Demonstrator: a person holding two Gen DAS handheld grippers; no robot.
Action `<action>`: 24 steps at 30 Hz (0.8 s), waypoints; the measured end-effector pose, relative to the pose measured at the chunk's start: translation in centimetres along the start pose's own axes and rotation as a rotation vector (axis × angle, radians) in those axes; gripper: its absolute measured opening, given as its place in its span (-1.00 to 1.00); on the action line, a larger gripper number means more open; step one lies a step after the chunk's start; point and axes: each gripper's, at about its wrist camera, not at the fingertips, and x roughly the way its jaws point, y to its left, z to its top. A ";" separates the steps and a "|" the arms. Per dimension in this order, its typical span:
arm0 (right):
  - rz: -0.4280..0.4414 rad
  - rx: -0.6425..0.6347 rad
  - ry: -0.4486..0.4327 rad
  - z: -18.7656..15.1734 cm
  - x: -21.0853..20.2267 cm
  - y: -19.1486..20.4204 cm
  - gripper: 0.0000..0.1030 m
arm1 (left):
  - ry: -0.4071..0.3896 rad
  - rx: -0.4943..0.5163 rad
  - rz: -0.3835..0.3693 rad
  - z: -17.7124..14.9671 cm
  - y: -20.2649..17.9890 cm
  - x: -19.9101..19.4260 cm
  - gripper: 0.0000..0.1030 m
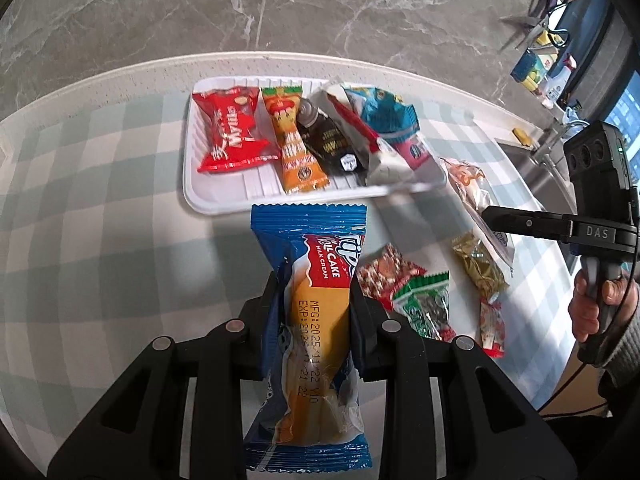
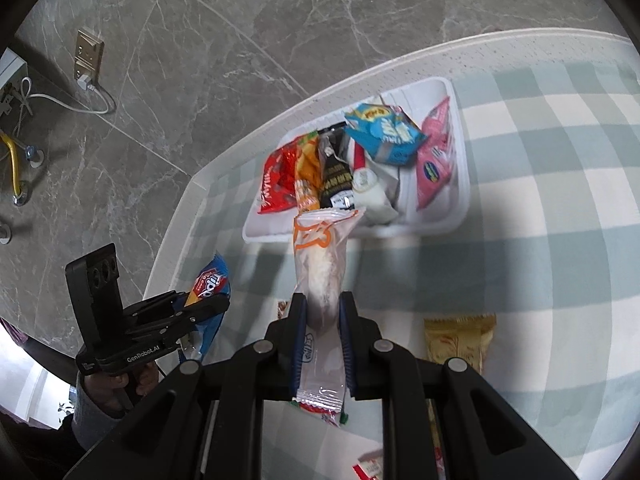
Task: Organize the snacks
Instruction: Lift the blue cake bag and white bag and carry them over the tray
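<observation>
Though partly tong-hidden, roll cake wrapper (image 1: 316, 300)

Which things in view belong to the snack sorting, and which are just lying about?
Job:
- white tray holding snack packs
- blue roll cake pack in the left gripper
- clear orange-printed pack in the right gripper
- loose packs on the checked cloth: gold pack, red-and-green pack

Lying about:
- scissors
- spray bottle
- wall socket and cable
</observation>
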 end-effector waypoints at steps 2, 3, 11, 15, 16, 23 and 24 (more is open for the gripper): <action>0.003 -0.003 -0.001 0.5 0.1 0.1 -0.65 | -0.007 0.001 0.007 0.4 0.2 -0.1 -0.48; 0.004 -0.002 -0.002 0.6 0.1 0.1 -0.65 | -0.009 0.000 0.008 0.6 0.3 0.0 -0.48; 0.008 -0.007 -0.004 2.4 0.7 0.4 -0.65 | -0.026 -0.003 0.019 2.1 1.0 0.1 -0.48; 0.008 -0.015 -0.001 3.2 1.2 0.7 -0.65 | -0.034 -0.009 0.021 2.9 1.4 0.3 -0.48; 0.009 -0.016 0.002 3.5 1.4 0.7 -0.65 | -0.035 -0.009 0.022 3.1 1.5 0.4 -0.48; 0.006 -0.024 0.008 4.8 2.4 1.1 -0.65 | -0.044 -0.016 0.022 4.1 2.1 0.8 -0.48; 0.005 -0.026 0.008 5.1 2.5 1.1 -0.65 | -0.045 -0.018 0.022 4.3 2.2 0.9 -0.48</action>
